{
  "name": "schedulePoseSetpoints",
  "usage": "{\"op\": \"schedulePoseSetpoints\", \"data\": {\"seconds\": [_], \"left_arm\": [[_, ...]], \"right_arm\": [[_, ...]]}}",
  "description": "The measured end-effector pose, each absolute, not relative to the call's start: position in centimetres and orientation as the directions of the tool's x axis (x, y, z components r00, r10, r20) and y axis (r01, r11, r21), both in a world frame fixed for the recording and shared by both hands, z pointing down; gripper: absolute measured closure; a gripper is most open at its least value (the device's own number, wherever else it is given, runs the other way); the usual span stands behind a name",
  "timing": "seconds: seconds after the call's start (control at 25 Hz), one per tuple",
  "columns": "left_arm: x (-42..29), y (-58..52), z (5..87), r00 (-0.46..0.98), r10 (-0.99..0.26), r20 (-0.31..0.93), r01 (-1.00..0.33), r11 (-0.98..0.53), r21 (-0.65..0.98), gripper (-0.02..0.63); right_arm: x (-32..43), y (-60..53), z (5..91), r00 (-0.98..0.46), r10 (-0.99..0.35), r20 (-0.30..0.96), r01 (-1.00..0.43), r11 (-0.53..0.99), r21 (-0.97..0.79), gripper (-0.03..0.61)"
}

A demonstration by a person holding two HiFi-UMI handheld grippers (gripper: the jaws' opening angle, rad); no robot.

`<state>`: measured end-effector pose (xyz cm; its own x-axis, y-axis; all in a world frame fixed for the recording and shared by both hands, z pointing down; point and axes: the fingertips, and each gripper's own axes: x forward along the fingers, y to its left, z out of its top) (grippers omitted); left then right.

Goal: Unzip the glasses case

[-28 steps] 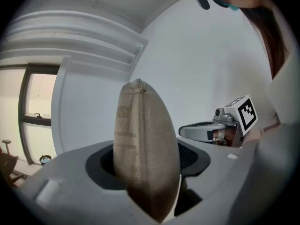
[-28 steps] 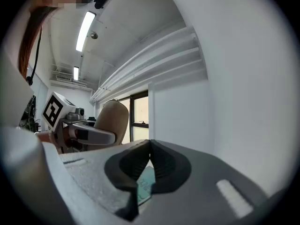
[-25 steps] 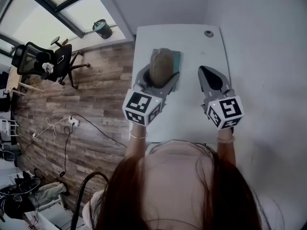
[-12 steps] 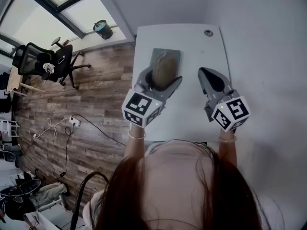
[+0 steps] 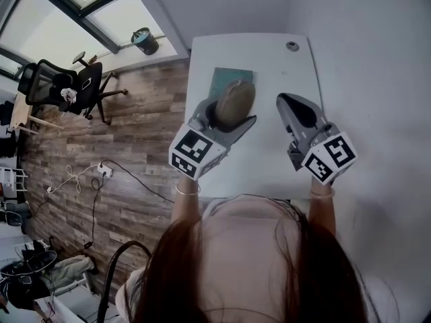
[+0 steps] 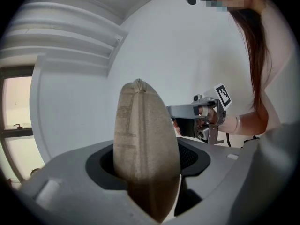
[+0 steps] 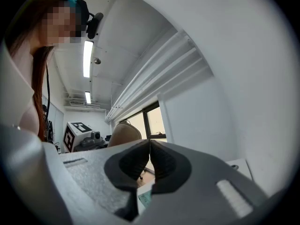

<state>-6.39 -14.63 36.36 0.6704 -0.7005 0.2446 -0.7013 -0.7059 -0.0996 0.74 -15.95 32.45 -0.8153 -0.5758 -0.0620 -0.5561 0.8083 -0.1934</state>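
Note:
The glasses case (image 5: 234, 103) is a tan, oval fabric pouch. My left gripper (image 5: 227, 117) is shut on it and holds it up above the white table (image 5: 269, 160), tilted toward the right. In the left gripper view the case (image 6: 145, 149) stands on edge between the jaws with its seam facing the camera. My right gripper (image 5: 293, 110) hangs to the right of the case, apart from it, its jaws shut on nothing. From the right gripper view the case (image 7: 123, 131) shows past the closed jaws, beside the left gripper's marker cube (image 7: 75, 134).
A teal mat (image 5: 226, 79) lies on the table under and behind the case. A small round grommet (image 5: 292, 46) sits near the far right corner. The table's left edge drops to a wood floor with an office chair (image 5: 64, 86). A white wall runs along the right.
The left gripper has swung the case to the right and lifted it off the teal mat, which now shows more. The right gripper has shifted slightly right and tilted.

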Motion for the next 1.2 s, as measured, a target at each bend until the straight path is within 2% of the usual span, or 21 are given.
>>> {"op": "schedulePoseSetpoints", "data": {"seconds": [0.48, 1.2], "left_arm": [[-6.2, -14.5, 37.6, 0.703, -0.631, 0.328, -0.63, -0.767, -0.123, 0.321], [-5.4, -13.6, 38.7, 0.776, -0.476, 0.414, -0.486, -0.869, -0.09, 0.321]], "right_arm": [[-0.1, -15.9, 32.4, -0.858, -0.51, -0.063, -0.484, 0.844, -0.232, 0.535], [-1.6, -15.7, 30.5, -0.923, -0.371, -0.1, -0.342, 0.913, -0.224, 0.529]]}}
